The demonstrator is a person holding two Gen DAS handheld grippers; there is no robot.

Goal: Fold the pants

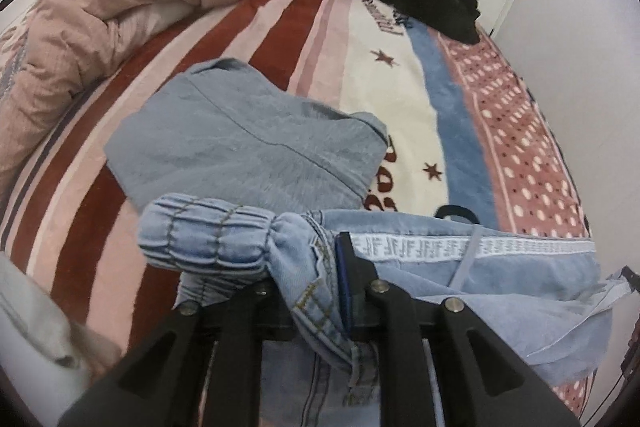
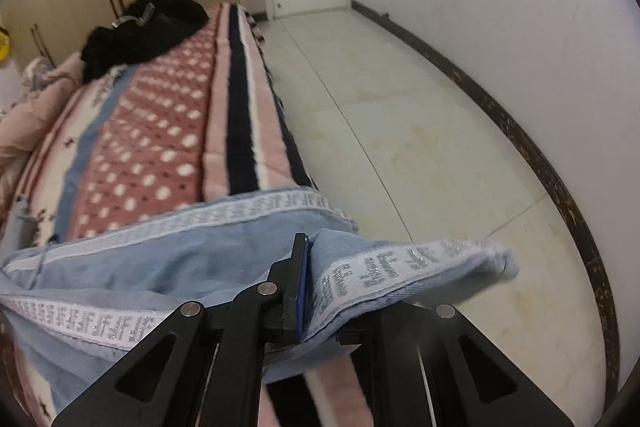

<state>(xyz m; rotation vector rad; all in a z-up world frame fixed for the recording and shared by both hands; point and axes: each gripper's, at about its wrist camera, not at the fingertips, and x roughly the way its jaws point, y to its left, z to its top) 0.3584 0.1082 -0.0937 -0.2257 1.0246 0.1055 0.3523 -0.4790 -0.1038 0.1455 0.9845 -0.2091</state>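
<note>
Your left gripper (image 1: 320, 267) is clamped on the elastic waistband end of the pants (image 1: 460, 279); your right gripper (image 2: 316, 279) pinches the logo-taped edge at the other end. The denim spans between your 2 grippers, long axis running left to right across the near edge of the bed (image 2: 236, 131). The already folded garment (image 1: 248, 143) lies ahead of the left gripper, so carry the fold forward.

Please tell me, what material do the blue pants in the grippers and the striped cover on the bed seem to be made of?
The pants look like light-washed denim: visible contrast stitching, a gathered elastic waistband, and a woven white logo tape along the side. Both the left gripper and the right gripper pinch them. The bed cover looks like soft fleece or plush, because its surface is fuzzy and matte; the exact fibre cannot be told.
</note>
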